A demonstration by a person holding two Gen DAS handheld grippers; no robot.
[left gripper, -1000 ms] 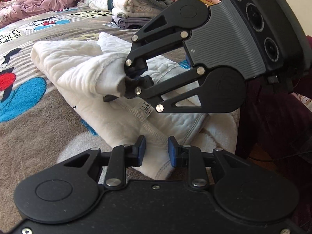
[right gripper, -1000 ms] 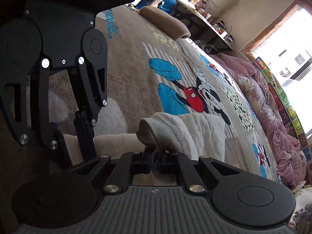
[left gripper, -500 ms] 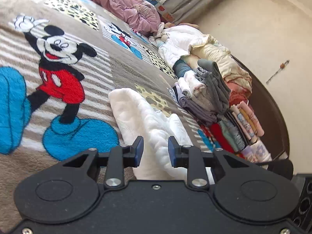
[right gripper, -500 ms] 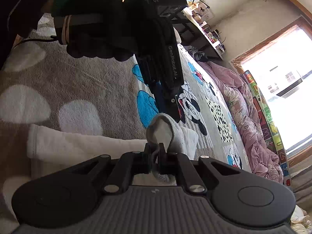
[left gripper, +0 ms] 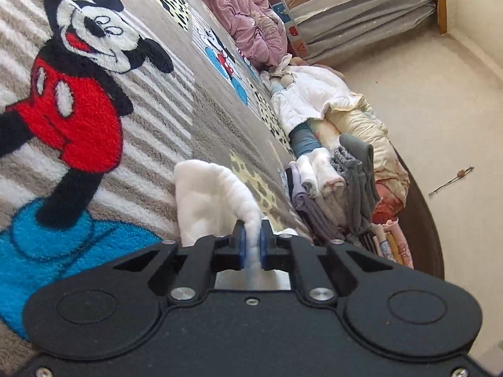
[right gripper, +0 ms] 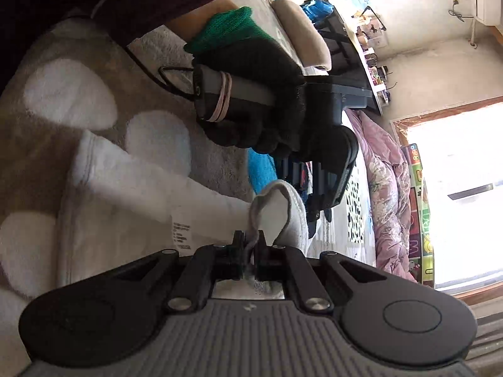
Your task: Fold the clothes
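Note:
A white fleecy garment lies on the Mickey Mouse blanket. My left gripper is shut on a raised fold of it, pinched between the blue pads. In the right wrist view the same white garment stretches to the left, with a care label showing. My right gripper is shut on its curled grey-white edge. The gloved hand holding the left gripper hangs just beyond, above the cloth.
A stack of folded clothes stands at the blanket's right edge, with a white jacket and a pink quilt behind it. A beige pillow and a cluttered shelf lie beyond the gloved hand.
My left gripper was open and has swung round, then shut on a fold of the white garment. My right gripper stayed shut on the edge and lifted it.

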